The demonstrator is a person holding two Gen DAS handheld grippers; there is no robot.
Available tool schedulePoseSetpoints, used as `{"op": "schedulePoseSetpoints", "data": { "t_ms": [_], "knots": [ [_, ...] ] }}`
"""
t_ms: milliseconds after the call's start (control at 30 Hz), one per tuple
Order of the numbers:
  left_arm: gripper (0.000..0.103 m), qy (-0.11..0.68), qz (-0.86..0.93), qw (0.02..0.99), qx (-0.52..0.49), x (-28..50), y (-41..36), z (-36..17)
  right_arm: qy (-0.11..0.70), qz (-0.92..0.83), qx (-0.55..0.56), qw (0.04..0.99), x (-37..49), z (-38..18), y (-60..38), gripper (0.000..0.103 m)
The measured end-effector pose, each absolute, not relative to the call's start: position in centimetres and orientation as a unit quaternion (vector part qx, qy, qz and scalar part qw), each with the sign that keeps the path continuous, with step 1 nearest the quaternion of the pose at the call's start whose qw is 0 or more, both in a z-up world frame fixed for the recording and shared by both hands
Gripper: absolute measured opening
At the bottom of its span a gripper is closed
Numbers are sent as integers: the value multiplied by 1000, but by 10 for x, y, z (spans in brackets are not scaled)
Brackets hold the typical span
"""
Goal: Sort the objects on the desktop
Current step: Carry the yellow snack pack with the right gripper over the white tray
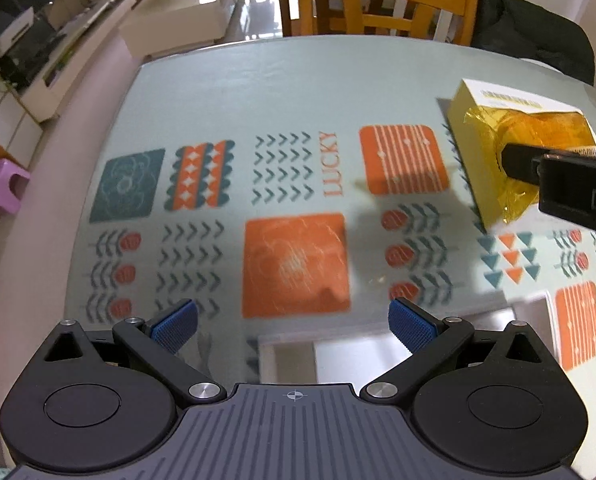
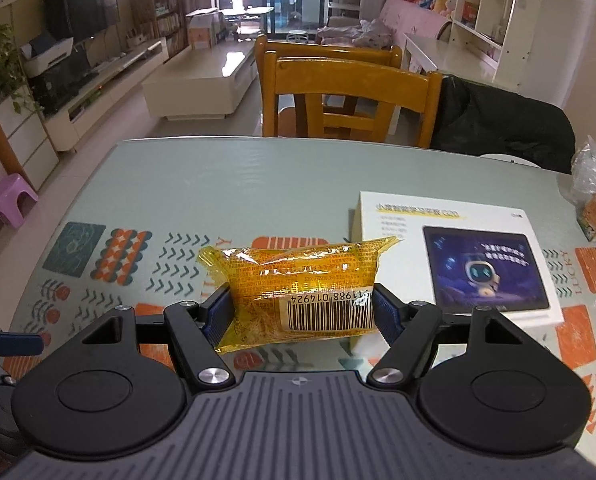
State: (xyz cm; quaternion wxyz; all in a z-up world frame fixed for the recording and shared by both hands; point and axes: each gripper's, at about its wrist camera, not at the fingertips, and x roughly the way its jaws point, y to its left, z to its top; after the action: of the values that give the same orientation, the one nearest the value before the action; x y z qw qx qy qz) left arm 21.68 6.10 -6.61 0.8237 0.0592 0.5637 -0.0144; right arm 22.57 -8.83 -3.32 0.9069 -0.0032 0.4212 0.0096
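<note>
My right gripper (image 2: 302,312) is shut on a yellow snack packet (image 2: 298,284) with a barcode label, and holds it above the patterned table (image 2: 233,184). The packet also shows in the left wrist view (image 1: 518,148), in front of a white and yellow box (image 1: 474,120). In the right wrist view that box (image 2: 450,252) lies flat on the table to the right, with a tablet picture on its lid. My left gripper (image 1: 293,322) is open and empty, low over the table's near edge, left of the right gripper.
Wooden chairs (image 2: 350,92) stand at the table's far side, one draped with a black jacket (image 2: 502,128). A clear plastic bag with snacks (image 2: 594,196) sits at the far right edge. A purple stool (image 2: 13,198) stands on the floor to the left.
</note>
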Motion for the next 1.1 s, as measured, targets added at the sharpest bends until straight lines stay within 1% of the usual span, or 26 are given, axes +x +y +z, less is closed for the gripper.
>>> {"op": "schedulePoseSetpoints", "data": {
  "t_ms": [333,600,833,1100],
  "knots": [
    [103,576,2,816,44,139,36,-69,424,23,4,905,160,-33,-123,89],
    [103,595,19,803,28,94,33,-80,445,36,17,894,112,-43,-143,89],
    [103,606,21,795,19,78,38,-86,464,39,27,884,80,-55,-146,90],
    [103,610,-3,792,31,83,45,-90,499,17,20,866,57,-73,-135,90]
  ]
}}
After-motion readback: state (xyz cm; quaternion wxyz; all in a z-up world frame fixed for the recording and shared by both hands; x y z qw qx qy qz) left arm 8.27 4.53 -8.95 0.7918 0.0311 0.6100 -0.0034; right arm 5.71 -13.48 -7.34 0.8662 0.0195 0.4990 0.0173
